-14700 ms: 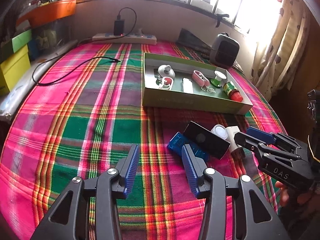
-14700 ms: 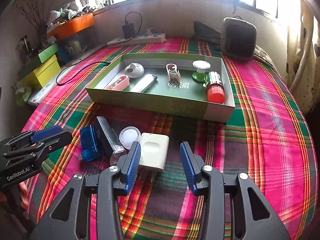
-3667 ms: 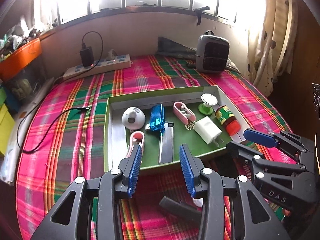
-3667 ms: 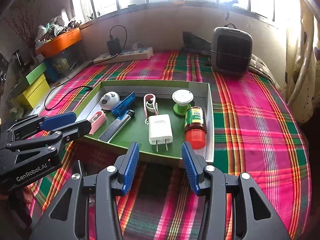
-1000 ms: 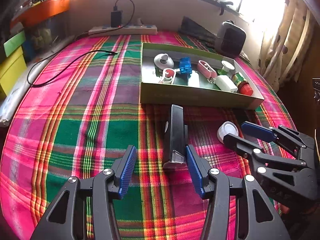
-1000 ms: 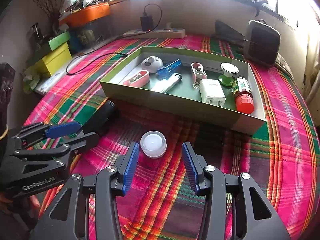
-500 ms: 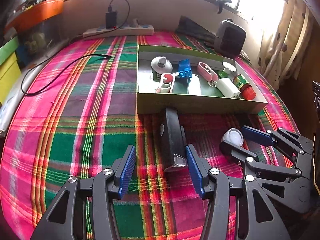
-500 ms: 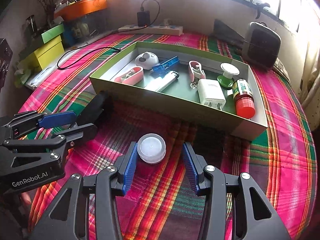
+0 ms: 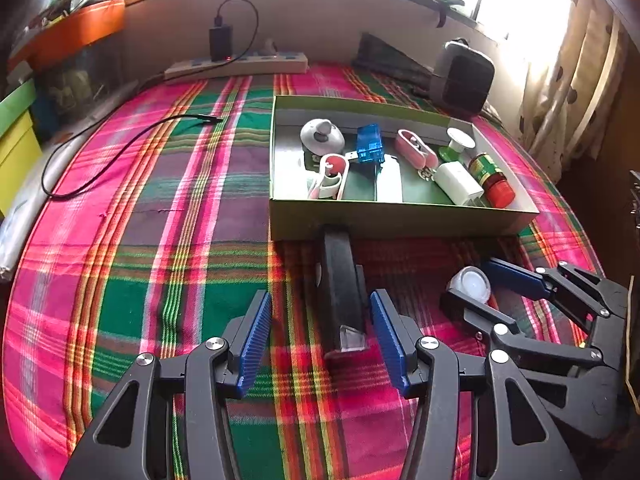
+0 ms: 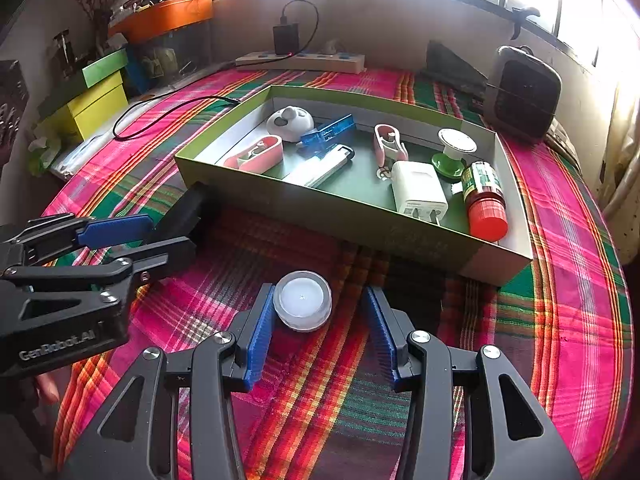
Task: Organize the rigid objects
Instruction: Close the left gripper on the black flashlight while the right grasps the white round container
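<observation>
A green box (image 9: 384, 216) (image 10: 320, 208) on the plaid cloth holds several small items, among them a white charger (image 10: 418, 192), a red-capped bottle (image 10: 484, 200) and a blue USB piece (image 9: 370, 144). A long black object (image 9: 340, 292) (image 10: 188, 212) lies in front of the box. My left gripper (image 9: 320, 332) is open with its fingers on either side of the black object's near end. A small round white jar (image 10: 303, 300) (image 9: 472, 283) sits on the cloth. My right gripper (image 10: 320, 328) is open around the jar, its left finger close to it.
A power strip (image 9: 236, 66) with a plugged charger lies by the far wall, and a black cable (image 9: 120, 148) trails over the cloth. A grey heater (image 10: 522, 92) stands at the back right. Yellow and green boxes (image 10: 92, 100) are at the left edge.
Both grippers have moved forward. The black object now reaches between my left fingers, and the white jar now sits between my right fingers.
</observation>
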Motion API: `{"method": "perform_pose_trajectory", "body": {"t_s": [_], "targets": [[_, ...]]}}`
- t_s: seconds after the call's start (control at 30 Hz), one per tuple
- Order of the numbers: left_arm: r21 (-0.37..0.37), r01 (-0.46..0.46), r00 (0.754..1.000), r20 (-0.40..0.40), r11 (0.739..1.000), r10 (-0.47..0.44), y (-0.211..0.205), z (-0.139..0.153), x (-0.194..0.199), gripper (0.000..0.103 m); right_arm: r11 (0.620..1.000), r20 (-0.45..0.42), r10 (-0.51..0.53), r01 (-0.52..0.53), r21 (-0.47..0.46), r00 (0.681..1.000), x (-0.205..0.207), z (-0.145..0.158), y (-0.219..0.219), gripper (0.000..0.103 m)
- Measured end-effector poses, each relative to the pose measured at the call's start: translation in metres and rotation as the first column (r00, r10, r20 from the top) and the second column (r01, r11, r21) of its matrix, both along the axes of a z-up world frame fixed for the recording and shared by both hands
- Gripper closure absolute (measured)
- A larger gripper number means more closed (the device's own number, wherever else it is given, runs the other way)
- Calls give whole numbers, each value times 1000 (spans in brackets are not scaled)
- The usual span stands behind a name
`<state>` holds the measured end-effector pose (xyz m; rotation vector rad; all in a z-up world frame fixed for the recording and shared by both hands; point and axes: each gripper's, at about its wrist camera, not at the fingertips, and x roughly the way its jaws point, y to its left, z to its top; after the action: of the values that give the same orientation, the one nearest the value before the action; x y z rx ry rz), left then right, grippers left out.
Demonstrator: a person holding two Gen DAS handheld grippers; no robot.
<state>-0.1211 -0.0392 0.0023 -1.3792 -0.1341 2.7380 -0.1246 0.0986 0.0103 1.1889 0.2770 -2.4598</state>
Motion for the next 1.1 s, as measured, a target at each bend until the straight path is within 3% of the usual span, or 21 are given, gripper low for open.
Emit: {"method": "perform_pose_trajectory", "body": {"t_s": [0.4, 0.57, 0.9, 1.1], "targets": [[-24, -9, 1000, -10, 1000, 9, 0, -1, -9, 52, 1000, -3, -21, 21, 7, 1000, -7, 0, 3, 57], [-66, -2, 1000, -16, 998, 0, 3, -2, -8, 52, 1000, -2, -23, 23, 4, 1000, -8, -1, 3, 57], [-60, -10, 1000, -23, 998, 9, 3, -2, -7, 53, 999, 1, -32, 32, -6, 999, -9, -1, 5, 57], [-63, -25, 999, -24, 998, 23, 1, -1, -6, 63, 999, 0, -32, 32, -5, 999, -9, -1, 5, 57]]}}
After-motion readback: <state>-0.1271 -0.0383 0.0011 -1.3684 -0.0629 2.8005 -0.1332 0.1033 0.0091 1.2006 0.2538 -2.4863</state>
